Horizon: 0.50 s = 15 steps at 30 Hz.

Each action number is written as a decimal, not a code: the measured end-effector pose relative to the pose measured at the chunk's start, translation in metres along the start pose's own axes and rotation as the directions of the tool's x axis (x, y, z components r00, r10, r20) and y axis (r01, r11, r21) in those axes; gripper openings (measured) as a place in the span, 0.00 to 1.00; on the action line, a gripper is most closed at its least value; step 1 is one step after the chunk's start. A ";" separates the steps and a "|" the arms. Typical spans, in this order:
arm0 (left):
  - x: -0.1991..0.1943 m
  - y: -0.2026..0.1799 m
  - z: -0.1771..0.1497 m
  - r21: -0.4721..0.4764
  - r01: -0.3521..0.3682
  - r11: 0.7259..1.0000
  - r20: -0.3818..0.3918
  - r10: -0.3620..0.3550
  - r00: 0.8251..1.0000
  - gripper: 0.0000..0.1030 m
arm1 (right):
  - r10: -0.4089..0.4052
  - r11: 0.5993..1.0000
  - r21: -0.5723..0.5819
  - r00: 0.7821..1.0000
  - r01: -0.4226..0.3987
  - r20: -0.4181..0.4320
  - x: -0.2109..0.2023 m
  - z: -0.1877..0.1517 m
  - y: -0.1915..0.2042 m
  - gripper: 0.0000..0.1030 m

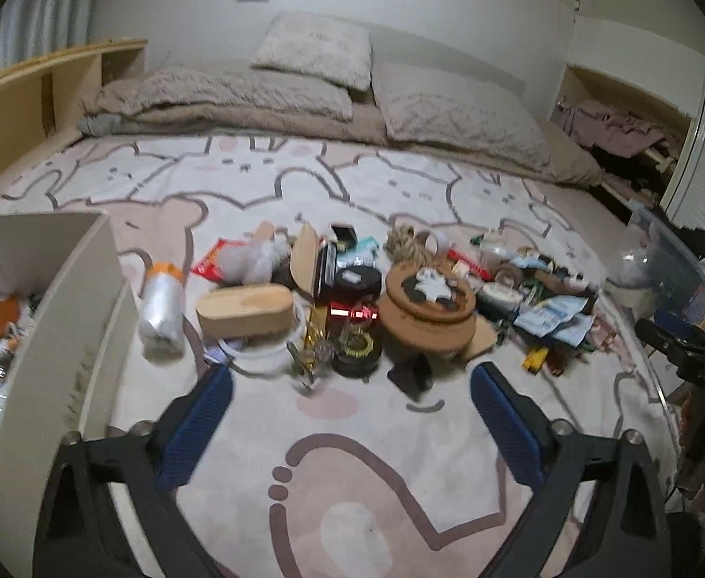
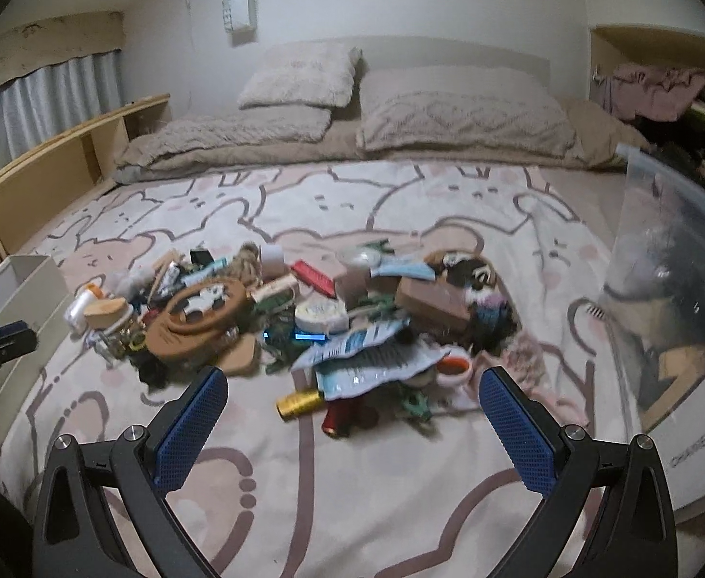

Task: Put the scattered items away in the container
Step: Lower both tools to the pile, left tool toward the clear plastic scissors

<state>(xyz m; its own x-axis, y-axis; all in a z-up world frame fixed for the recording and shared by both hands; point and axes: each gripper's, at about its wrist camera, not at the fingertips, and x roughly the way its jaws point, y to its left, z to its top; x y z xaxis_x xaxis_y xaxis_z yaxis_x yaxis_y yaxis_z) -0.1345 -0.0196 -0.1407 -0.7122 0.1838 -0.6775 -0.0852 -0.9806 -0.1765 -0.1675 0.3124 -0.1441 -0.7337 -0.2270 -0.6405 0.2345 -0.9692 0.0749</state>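
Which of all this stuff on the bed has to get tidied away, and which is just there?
For the job:
- pile of scattered items
- gold thread spool
- round brown box
- white container
- clear plastic bin

Just there:
- pillows
- cartoon bedspread
- wooden shelf
- clothes in the closet

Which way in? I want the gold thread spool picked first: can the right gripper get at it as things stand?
Probably yes. The gold thread spool lies at the pile's near edge, with bare blanket between it and the open right gripper; only a paper packet overlaps its far end.
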 end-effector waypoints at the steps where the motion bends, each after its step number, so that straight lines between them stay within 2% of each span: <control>1: 0.008 0.001 -0.002 -0.001 -0.003 1.000 -0.015 0.003 1.000 0.87 | 0.001 1.000 0.003 1.000 -0.001 -0.006 0.003 -0.002 0.000 1.00; 3: 0.022 0.005 -0.006 -0.004 -0.012 1.000 -0.043 0.012 0.999 0.85 | 0.004 1.000 0.012 1.000 -0.004 -0.018 0.008 -0.007 0.000 1.00; 5: 0.034 0.008 -0.008 -0.006 -0.017 1.000 -0.069 0.017 0.997 0.76 | 0.012 0.999 0.031 1.000 -0.011 -0.027 0.013 -0.011 -0.001 1.00; 8: 0.052 0.015 -0.011 -0.009 -0.018 1.000 -0.109 0.017 0.994 0.69 | 0.026 0.998 0.067 0.999 -0.023 -0.044 0.020 -0.016 -0.003 1.00; 12: 0.072 0.022 -0.012 -0.014 -0.012 1.000 -0.142 0.010 0.990 0.66 | 0.023 0.998 0.062 0.998 -0.019 -0.057 0.028 -0.018 0.002 1.00; 15: 0.086 0.026 -0.012 -0.015 -0.016 1.000 -0.162 0.013 0.987 0.58 | 0.040 0.997 0.071 0.998 -0.036 -0.046 0.028 -0.018 0.007 1.00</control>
<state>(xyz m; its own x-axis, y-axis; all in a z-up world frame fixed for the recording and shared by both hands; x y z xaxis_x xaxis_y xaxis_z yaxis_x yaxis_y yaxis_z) -0.1896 -0.0284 -0.2122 -0.5909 0.1797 -0.7865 -0.0636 -0.9822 -0.1766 -0.1749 0.3005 -0.1755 -0.6934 -0.2607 -0.6717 0.2149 -0.9646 0.1526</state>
